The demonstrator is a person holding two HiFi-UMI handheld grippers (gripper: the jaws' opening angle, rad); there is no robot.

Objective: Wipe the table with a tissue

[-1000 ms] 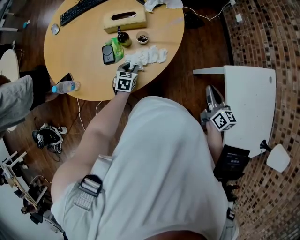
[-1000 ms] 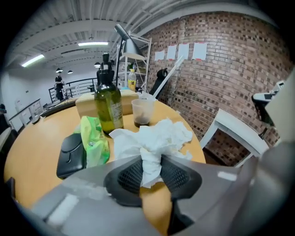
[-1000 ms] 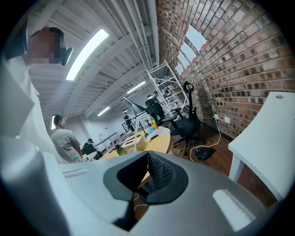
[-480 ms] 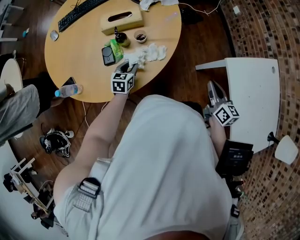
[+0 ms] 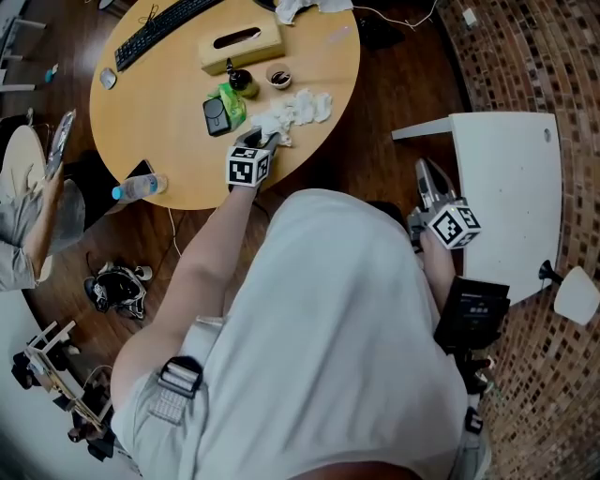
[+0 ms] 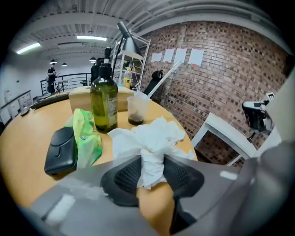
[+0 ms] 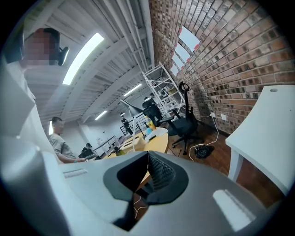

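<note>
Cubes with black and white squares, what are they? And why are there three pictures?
Those cubes sit on two tongs that a person holds, one in each hand. The big picture comes from a camera on the person's head, looking down. The other two come from small cameras riding on each of the tongs. On the round table lie a keyboard, a tissue box, a green bottle, a cup, a black case and a green packet. The left tongs pinch a crumpled tissue, though their jaws have just been opening a little. The right tongs are shut and empty, beside a white table.
</note>
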